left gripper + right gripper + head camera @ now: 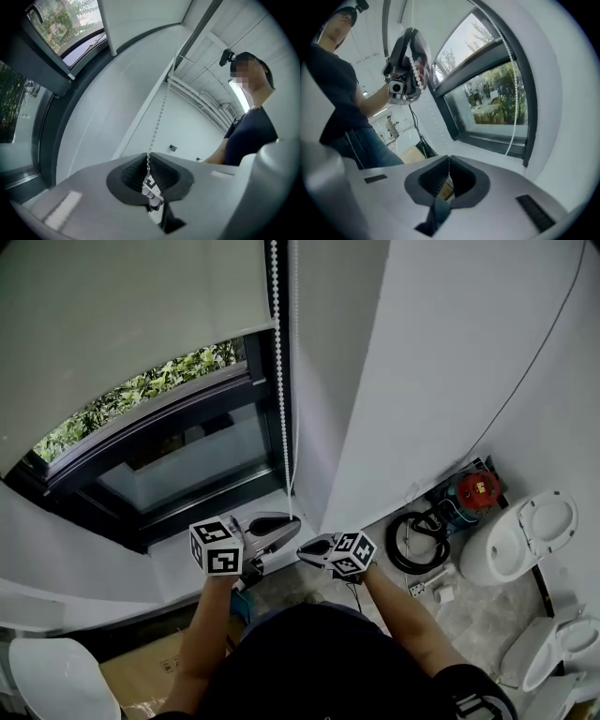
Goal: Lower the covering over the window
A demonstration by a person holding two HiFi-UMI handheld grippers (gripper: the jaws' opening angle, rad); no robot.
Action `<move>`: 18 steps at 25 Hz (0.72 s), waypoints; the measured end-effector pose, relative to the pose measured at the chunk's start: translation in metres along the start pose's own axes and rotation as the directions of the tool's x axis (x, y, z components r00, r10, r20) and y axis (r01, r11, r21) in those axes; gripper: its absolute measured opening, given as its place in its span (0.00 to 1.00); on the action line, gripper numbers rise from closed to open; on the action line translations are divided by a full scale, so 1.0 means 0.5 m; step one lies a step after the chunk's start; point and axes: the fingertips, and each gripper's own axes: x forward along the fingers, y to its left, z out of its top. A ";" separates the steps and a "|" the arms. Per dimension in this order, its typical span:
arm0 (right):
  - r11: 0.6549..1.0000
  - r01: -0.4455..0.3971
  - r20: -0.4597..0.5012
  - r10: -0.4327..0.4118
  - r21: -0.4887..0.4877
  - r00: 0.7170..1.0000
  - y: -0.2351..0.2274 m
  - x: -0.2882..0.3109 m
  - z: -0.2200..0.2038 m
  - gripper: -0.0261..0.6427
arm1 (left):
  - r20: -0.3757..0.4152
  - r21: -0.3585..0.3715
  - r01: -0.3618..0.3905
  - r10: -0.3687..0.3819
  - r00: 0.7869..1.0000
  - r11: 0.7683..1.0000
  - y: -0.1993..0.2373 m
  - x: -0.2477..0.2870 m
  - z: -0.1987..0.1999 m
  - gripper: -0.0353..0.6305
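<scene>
A pale grey roller blind (112, 324) covers the upper part of the dark-framed window (178, 460); greenery shows below its hem. A white bead chain (279, 381) hangs at the window's right side. My left gripper (292, 519) is shut on the chain's lower end. In the left gripper view the chain (159, 117) rises taut from the jaws (148, 161), and a small white connector (151, 190) sits just behind the pads. My right gripper (302, 551) is beside it, lower and to the right, shut with nothing seen between its pads (449, 164). The right gripper view shows the chain (514, 103) off to the right.
The white sill (234, 512) runs under the window, and a white wall (450, 362) stands to the right. On the floor at right are a coiled black hose (412, 545), a red device (478, 488) and white toilets (525, 540). A cardboard box (141, 676) lies lower left.
</scene>
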 end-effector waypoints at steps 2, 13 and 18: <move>1.000 0.009 -0.034 -0.009 -0.009 0.999 0.002 0.010 -0.018 0.06 | -0.030 0.001 0.002 -0.002 1.000 1.000 0.008 -0.002 -0.022 0.09; 0.998 0.069 0.073 -0.069 0.005 0.995 0.004 -0.012 0.012 0.09 | 0.000 -0.020 0.080 -0.080 0.997 0.997 0.010 0.001 -0.045 0.09; 0.997 0.069 0.184 -0.062 -0.029 0.981 0.028 -0.071 0.099 0.26 | -0.004 -0.027 0.105 -0.105 0.994 0.994 0.012 0.004 -0.045 0.09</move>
